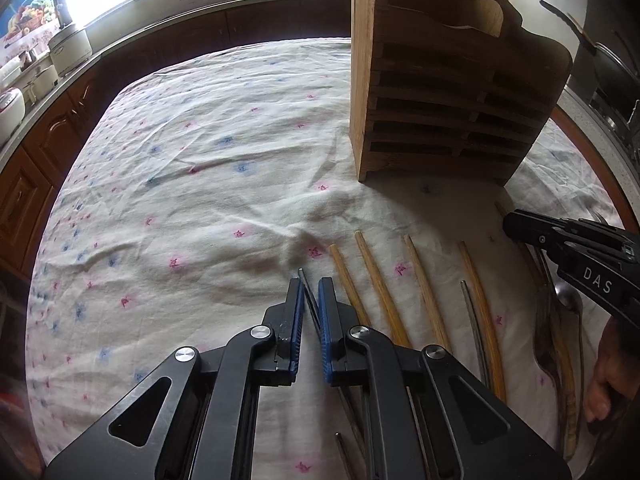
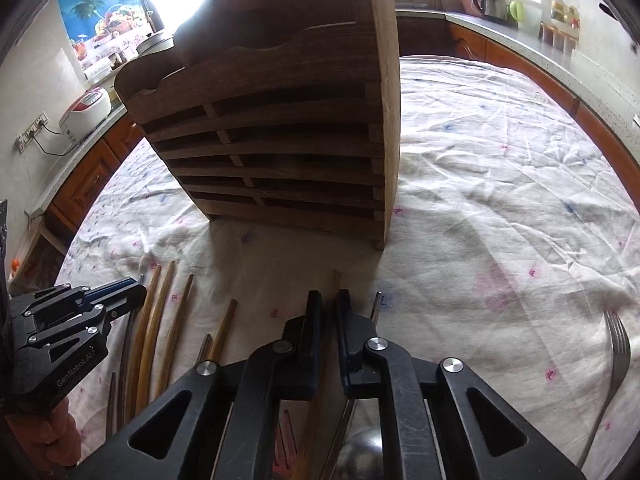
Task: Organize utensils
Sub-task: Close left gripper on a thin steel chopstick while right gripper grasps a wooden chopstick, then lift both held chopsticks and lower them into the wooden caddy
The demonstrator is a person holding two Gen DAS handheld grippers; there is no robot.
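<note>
The cloth (image 1: pixel 208 184) over the bench is creamy white, sprinkled with small pink and blue flower prints. The slatted rack (image 1: pixel 436 120) is honey-brown wood, the chopsticks (image 1: pixel 382 280) beside it amber-yellow, and the metal chopstick (image 1: pixel 308 296) grey. The left claw (image 1: pixel 309 292) is black with blue pads; the right claw (image 2: pixel 329 308) is black, and the fork (image 2: pixel 616 344) silver.
</note>
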